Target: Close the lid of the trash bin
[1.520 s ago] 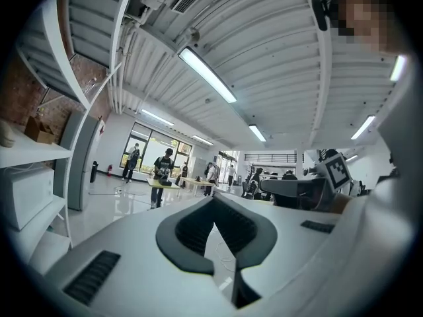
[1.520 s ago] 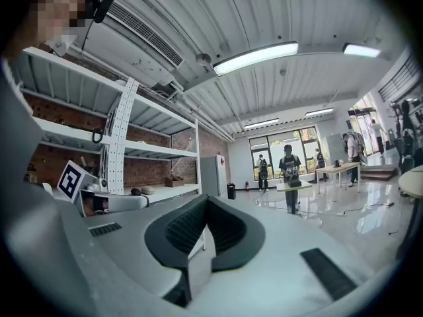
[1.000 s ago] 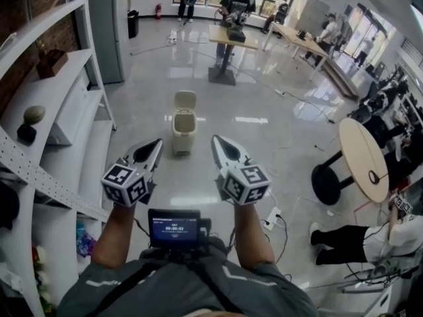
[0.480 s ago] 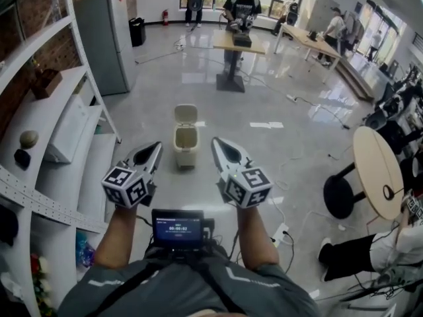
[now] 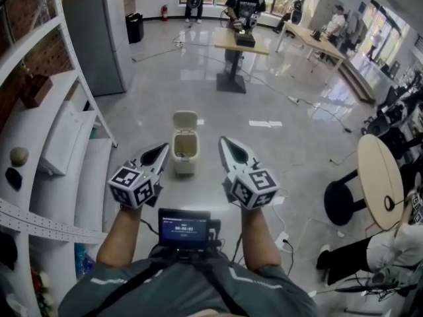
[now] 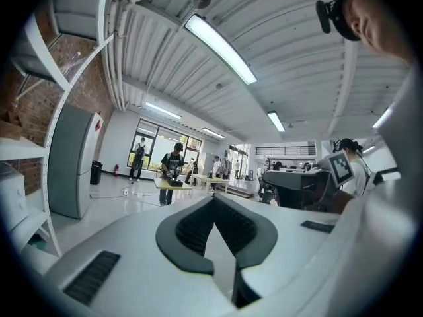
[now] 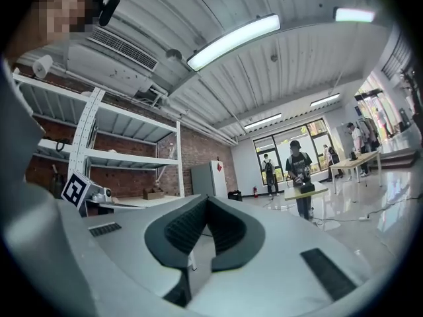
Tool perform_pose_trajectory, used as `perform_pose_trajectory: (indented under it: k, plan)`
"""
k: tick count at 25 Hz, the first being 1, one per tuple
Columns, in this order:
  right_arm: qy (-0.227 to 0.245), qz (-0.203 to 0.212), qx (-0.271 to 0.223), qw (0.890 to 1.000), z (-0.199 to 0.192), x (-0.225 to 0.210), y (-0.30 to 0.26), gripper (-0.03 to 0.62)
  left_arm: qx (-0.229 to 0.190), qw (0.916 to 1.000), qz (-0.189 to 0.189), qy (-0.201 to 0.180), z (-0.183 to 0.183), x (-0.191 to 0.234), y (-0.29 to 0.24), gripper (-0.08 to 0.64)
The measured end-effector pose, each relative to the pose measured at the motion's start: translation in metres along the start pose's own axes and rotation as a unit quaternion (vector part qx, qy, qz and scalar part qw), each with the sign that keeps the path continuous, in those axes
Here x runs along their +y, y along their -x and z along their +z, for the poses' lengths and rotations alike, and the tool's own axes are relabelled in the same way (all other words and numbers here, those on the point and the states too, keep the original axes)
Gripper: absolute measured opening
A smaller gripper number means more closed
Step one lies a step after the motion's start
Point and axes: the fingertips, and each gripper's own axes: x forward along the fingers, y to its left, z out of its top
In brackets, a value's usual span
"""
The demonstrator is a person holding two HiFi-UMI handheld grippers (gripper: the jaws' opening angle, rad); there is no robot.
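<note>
Out on the floor ahead, the bin sits with its lid up, apart from the left gripper and right gripper, both pinched closed and empty, shelves off left.

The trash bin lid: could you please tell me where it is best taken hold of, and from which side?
Likely the lid's free top edge, reached from the near side over the open trash bin. It stands upright, apparently hinged at the far rim, so pulling that edge down should close it.
</note>
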Motion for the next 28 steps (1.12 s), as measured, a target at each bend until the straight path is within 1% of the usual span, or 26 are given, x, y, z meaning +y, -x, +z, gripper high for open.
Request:
perform_pose_trajectory:
  k: [6, 9, 13, 20, 25, 28]
  plan:
    - [0.008, -0.014, 0.004, 1.0, 0.003, -0.025, -0.096, 0.011, -0.005, 0.9998, -0.015, 0.011, 0.017, 0.089, -0.058, -0.003]
    - [0.0, -0.022, 0.002, 1.0, 0.001, -0.034, -0.125, 0.011, -0.006, 0.9995, -0.029, 0.01, 0.027, 0.116, -0.071, -0.003]
    - [-0.006, -0.034, -0.007, 0.999, 0.007, -0.041, -0.161, 0.011, -0.009, 0.999, -0.044, 0.007, 0.04, 0.149, -0.084, -0.003]
    - [0.0, -0.035, 0.015, 0.999, 0.003, -0.051, -0.219, 0.011, -0.006, 0.9992, -0.034, 0.022, 0.044, 0.207, -0.11, -0.003]
    - [-0.011, -0.029, 0.019, 0.999, -0.005, -0.086, -0.265, 0.011, -0.008, 0.9993, -0.028, 0.025, 0.048, 0.241, -0.147, -0.003]
    - [-0.018, -0.02, 0.026, 0.999, -0.011, -0.11, -0.294, 0.011, -0.008, 0.9994, -0.016, 0.031, 0.047, 0.264, -0.175, -0.003]
